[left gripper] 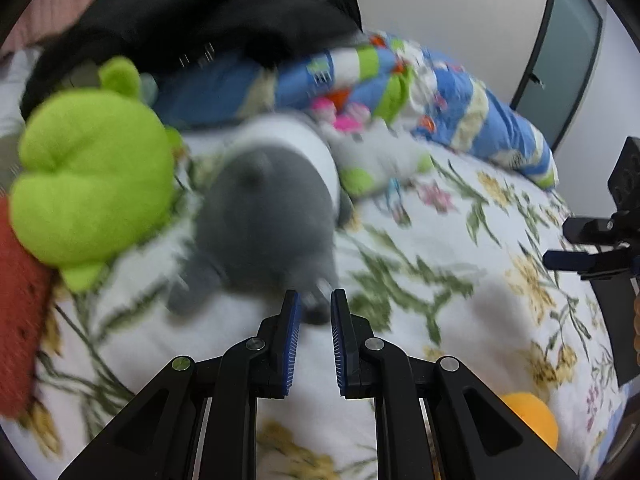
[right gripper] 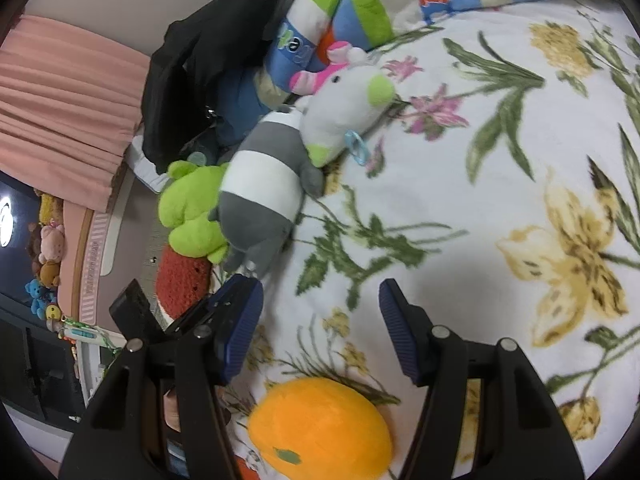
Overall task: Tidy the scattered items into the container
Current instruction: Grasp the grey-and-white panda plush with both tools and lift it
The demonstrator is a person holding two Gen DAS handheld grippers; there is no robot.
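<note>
Two grippers, both yours: left gripper [left gripper: 315, 334] jaws a narrow gap apart, holding nothing, just short of the grey-and-white striped plush [left gripper: 276, 208] lying on the floral bed cover [left gripper: 460, 280]. Right gripper [right gripper: 320, 336] jaws spread wide, empty, above the orange plush [right gripper: 320, 428]. Pillow [right gripper: 360, 4] lettering unreadable.

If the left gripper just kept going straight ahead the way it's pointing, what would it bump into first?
Most likely the grey and white striped plush toy. The left gripper has its fingers slightly apart, aimed at the toy's lower end, which lies just beyond the tips on the floral blanket. The view is blurred, so the gap is uncertain.
</note>
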